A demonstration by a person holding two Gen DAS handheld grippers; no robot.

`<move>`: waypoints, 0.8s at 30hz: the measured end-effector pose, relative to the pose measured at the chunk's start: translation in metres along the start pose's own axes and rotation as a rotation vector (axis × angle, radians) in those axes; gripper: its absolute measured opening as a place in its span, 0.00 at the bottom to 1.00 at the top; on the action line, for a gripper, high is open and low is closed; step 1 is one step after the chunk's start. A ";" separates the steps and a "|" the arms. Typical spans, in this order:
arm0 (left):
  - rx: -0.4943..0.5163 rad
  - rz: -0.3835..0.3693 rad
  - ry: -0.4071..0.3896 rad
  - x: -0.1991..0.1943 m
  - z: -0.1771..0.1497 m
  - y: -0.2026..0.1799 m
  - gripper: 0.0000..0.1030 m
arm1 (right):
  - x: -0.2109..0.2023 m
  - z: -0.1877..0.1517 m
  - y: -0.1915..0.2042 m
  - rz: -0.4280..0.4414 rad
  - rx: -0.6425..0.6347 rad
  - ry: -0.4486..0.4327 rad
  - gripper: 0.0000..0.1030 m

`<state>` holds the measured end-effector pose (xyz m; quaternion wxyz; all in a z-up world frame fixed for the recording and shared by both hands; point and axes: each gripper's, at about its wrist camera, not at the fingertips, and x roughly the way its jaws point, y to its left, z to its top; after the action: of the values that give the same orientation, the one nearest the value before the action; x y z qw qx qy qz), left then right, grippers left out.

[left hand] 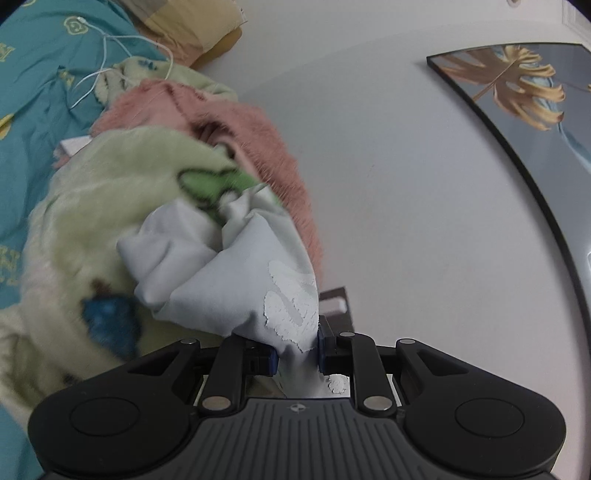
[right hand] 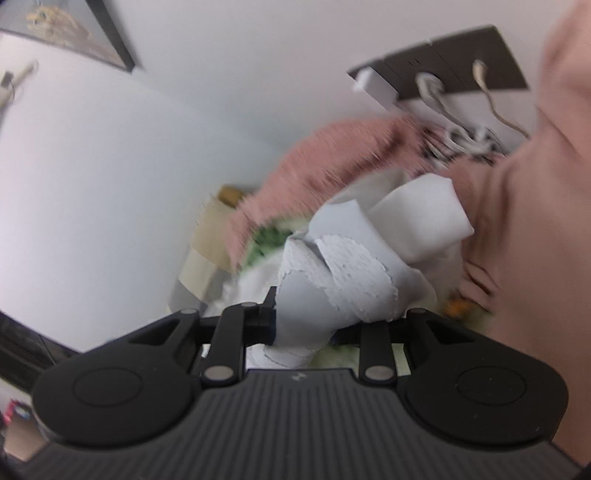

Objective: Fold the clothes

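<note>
A pale grey-blue garment point(left hand: 221, 273) with a cracked white print is bunched up and held off the pile. My left gripper point(left hand: 297, 356) is shut on one part of it. My right gripper point(right hand: 303, 328) is shut on another part of the same garment point(right hand: 332, 273), whose print shows right in front of the fingers. Behind it lies a pile with a fluffy pink garment point(left hand: 258, 136) and a pale green fleece blanket point(left hand: 110, 192) with cartoon prints. The fingertips are mostly hidden by cloth in both views.
A teal printed bedsheet point(left hand: 33, 92) lies at the left with a yellow pillow point(left hand: 199, 26) at the top. A white wall carries a framed leaf picture point(left hand: 517, 96) and a dark socket panel point(right hand: 443, 62) with plugged cables. Peach cloth point(right hand: 535, 221) fills the right of the right wrist view.
</note>
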<state>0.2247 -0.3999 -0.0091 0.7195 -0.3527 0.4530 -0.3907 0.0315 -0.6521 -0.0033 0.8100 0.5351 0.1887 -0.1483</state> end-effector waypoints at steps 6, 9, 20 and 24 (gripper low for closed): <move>0.150 0.133 0.033 -0.019 -0.039 0.011 0.20 | -0.005 -0.023 -0.023 -0.097 -0.033 0.073 0.27; 0.191 0.190 0.029 -0.025 -0.049 0.008 0.27 | -0.007 -0.030 -0.026 -0.113 -0.054 0.064 0.28; 0.427 0.308 -0.062 -0.087 -0.063 -0.063 0.98 | -0.069 -0.034 0.018 -0.185 -0.202 0.011 0.74; 0.501 0.314 -0.111 -0.123 -0.071 -0.093 1.00 | -0.103 -0.044 0.044 -0.178 -0.326 -0.054 0.80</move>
<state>0.1013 -0.3437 0.0929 0.8594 -0.1106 0.3517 -0.3544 -0.0466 -0.5909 0.0642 0.8743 0.3739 0.2352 -0.2011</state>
